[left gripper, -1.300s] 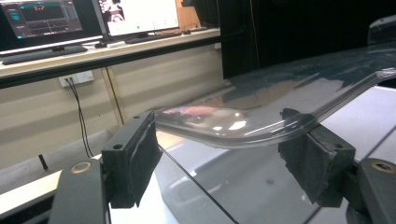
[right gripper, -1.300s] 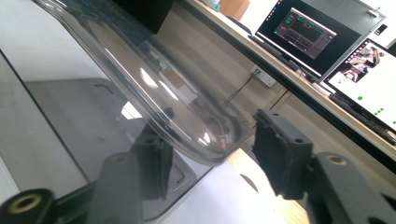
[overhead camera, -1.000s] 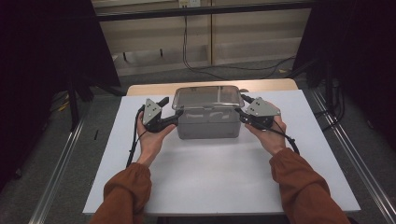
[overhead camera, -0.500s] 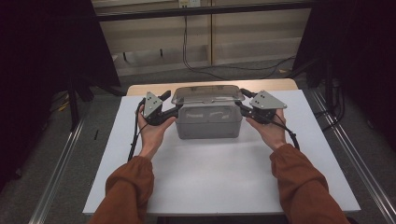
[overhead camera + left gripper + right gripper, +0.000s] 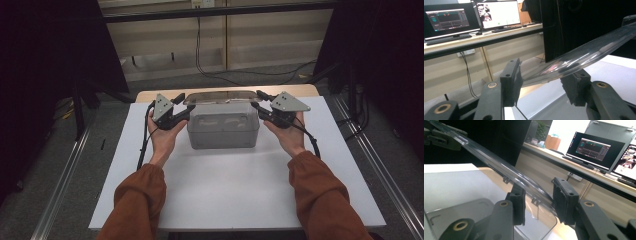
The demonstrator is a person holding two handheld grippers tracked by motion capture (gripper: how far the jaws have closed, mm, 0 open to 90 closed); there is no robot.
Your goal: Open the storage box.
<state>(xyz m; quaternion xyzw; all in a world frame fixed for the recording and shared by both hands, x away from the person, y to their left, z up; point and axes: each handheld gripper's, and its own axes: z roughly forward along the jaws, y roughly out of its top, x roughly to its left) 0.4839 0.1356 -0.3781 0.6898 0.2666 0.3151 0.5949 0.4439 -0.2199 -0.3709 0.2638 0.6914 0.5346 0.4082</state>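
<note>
Counter (image 5: 235,195) carrying clear plastic box (image 5: 223,131) near far edge, centred.

Clear lid (image 5: 222,97) sitting above box rim, spanning between both tools, looking just lifted or about to seat; cannot tell if touching rim.

Left tool (image 5: 183,106) closing on lid's left end; lid edge lying between narrowing jaws.

Right tool (image 5: 257,99) closing likewise on right end.

Advice: squeezing both ends evenly, keeping lid level, lifting straight, both hands moving together.
</note>
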